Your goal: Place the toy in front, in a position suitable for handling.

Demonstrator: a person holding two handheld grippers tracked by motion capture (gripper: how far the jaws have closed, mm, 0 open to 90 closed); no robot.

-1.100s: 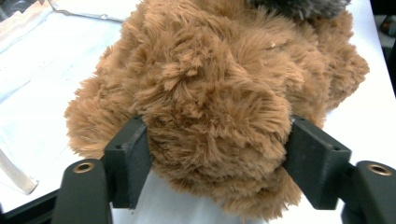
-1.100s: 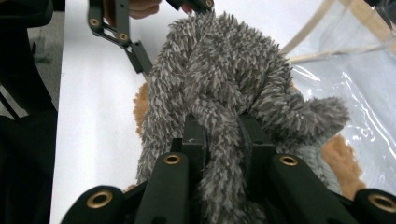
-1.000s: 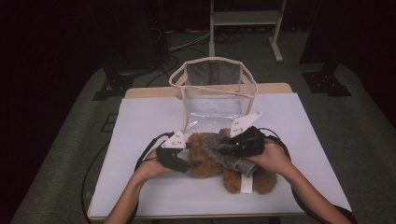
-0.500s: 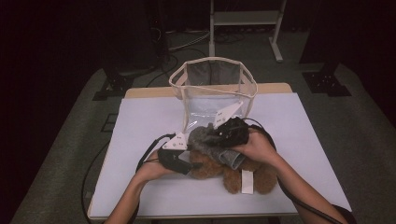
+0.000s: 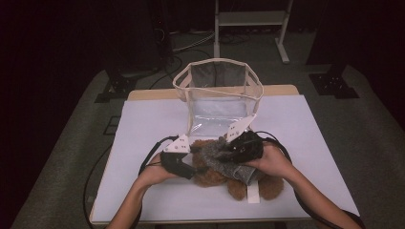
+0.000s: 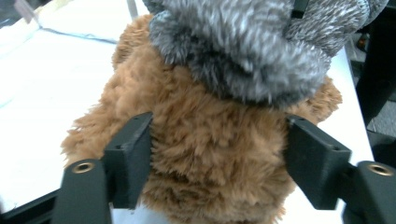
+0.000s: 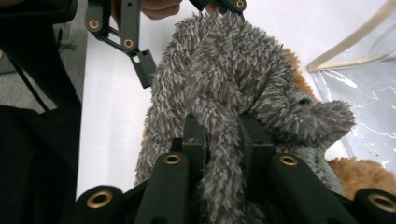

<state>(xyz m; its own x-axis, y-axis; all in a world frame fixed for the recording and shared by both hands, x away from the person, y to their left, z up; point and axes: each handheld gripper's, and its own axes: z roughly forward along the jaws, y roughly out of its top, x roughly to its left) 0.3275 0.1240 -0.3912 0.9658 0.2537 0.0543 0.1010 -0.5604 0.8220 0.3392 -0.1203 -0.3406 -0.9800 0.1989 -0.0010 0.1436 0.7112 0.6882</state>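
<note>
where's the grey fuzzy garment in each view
High view: the grey fuzzy garment lies lower centre, across the brown teddy bear.
Left gripper view: it fills the top, above the bear's fur.
Right gripper view: it sits centre, pinched by the right gripper.
Shared landmark: the brown teddy bear.

- brown teddy bear (image 6: 210,154): shaggy plush, matt, long rough pile
- grey fuzzy garment (image 7: 224,84): fleecy cloth, flecked grey-white, matt; ribbed knit at its 4 o'clock edge
- left gripper (image 6: 217,163): jaws matt black plastic, brass-look metal inserts
- right gripper (image 7: 223,140): same matt black plastic, brass-look inserts
- clear bag (image 5: 217,102), 12 o'clock of bear: glossy see-through plastic, beige cloth trim
- table (image 5: 143,124): smooth matt white sheet, wood edge showing at 12 o'clock
</note>
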